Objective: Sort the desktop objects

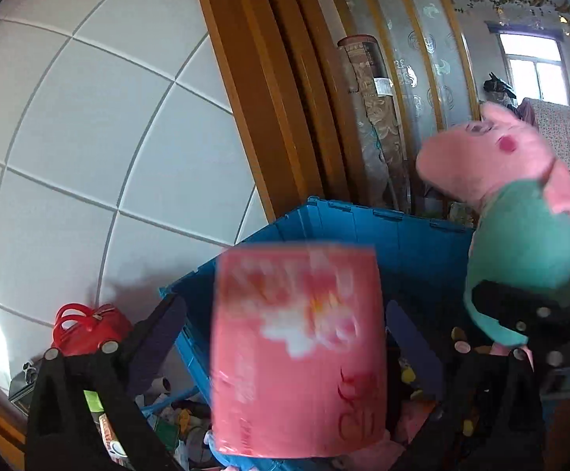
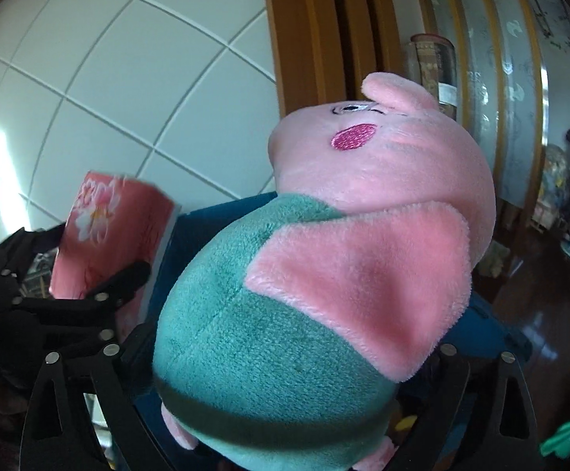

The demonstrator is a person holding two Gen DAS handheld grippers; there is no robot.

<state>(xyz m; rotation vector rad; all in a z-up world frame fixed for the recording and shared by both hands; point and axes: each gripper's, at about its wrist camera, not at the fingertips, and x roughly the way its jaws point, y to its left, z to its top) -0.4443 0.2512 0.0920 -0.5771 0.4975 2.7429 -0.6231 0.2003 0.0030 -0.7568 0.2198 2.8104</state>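
A pink tissue pack (image 1: 298, 353), printed with white and red flowers, sits blurred between the wide-spread fingers of the left gripper (image 1: 285, 337), directly over the open blue crate (image 1: 347, 227). Neither dark finger (image 1: 159, 337) visibly presses on its sides: there is a gap on the left, and the pack covers most of the right finger. The gripper tilts downward into the crate.

Just to the right, a plush pig (image 1: 520, 216) in a green shirt hangs above the crate's right rim, and the right gripper (image 1: 528, 314) shows there as black linkage under its body. From the right wrist view the plush pig (image 2: 324, 267) fills the frame, lying on its back with its snout toward the upper left, between the spread fingers of the right gripper (image 2: 285, 384). The toy hides the fingertips, so I cannot tell whether the pads touch it. This gripper also points down toward the blue crate (image 2: 206, 219), whose edge peeks out behind the toy.

The left wrist view alone shows the crate's inside, a jumble of small items (image 1: 182, 416), and a red bag (image 1: 88, 329) outside its left wall. The right wrist view alone shows the tissue pack (image 2: 104, 235) from the side, with the left gripper's black frame (image 2: 88, 302) below it, and a dark polished floor (image 2: 540, 314) at right. Both views show a white tiled wall (image 1: 88, 117) and a wooden door frame (image 1: 269, 98).
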